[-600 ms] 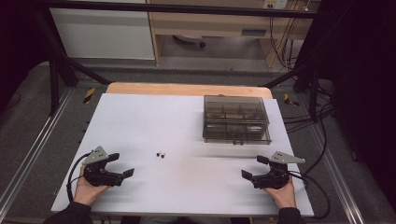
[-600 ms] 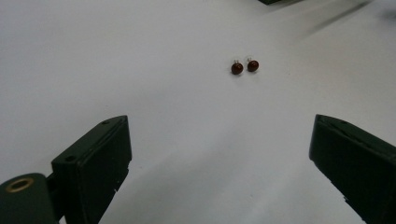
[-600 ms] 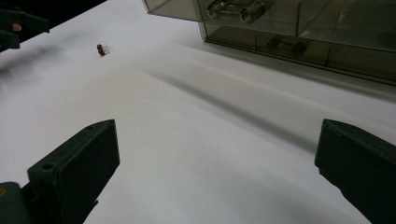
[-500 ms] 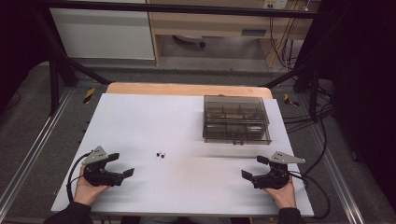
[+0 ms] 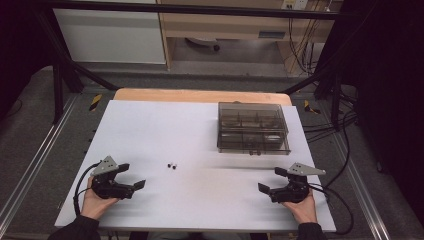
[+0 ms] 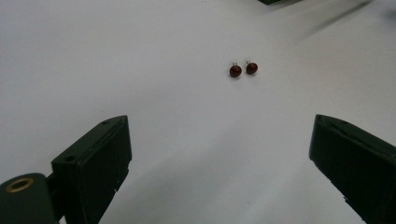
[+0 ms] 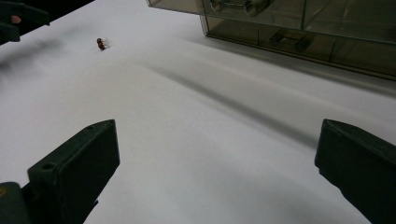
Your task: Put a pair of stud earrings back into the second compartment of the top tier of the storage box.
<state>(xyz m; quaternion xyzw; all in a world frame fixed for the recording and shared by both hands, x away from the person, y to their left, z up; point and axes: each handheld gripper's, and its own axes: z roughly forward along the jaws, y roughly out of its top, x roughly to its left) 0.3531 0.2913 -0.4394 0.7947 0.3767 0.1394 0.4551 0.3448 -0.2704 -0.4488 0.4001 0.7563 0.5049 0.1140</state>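
the two small dark red studs (image 6: 243,69) lie side by side and touching on the white tabletop (image 5: 200,130), well left of the smoky compartment box (image 5: 253,128). they sit ahead of the left gripper (image 5: 134,176), the nearer one; the right gripper (image 5: 272,180) is farther. both grippers' jaws stand wide apart, empty.

On the table (image 5: 150,130), the two beads (image 5: 173,165) lie side by side left of centre, the compartment box (image 5: 253,128) stands behind and to their right, with both grippers nearer the front edge.
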